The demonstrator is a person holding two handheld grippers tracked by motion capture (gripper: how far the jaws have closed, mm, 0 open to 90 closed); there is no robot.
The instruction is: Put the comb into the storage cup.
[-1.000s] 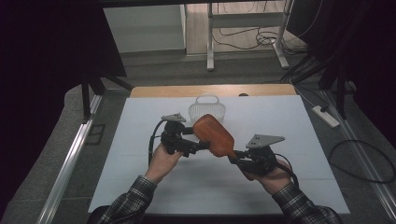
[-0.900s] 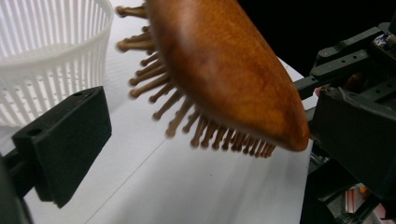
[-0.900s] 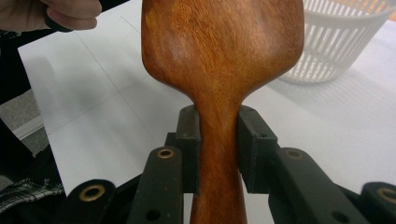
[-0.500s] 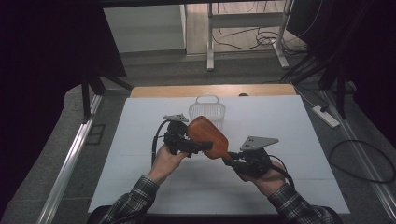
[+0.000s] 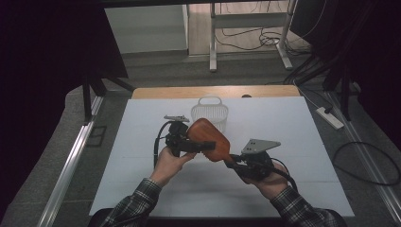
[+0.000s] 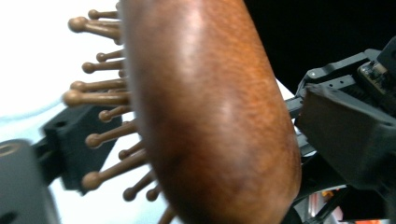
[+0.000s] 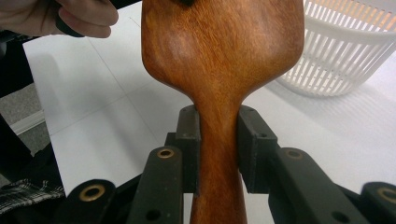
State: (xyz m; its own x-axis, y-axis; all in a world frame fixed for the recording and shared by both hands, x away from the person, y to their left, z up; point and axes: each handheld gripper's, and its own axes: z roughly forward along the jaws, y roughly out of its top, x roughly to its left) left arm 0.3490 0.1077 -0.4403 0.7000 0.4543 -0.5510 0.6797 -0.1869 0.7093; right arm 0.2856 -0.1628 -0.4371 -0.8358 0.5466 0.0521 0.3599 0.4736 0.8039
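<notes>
The high view looks forward and down from above the person's side of the table (image 5: 302, 189), far enough back to take in the whole white top and the floor beyond. The left gripper view sits very close to the brush (image 6: 210, 116), facing its rounded wooden back, with its bristles at the left. The right gripper view looks along its own jaws, close up on the brush (image 7: 219, 60) handle, with the basket (image 7: 345, 51) beyond at the right. All three views share the brush; the high view and the right gripper view also share the basket (image 5: 209, 112) and the table.
</notes>
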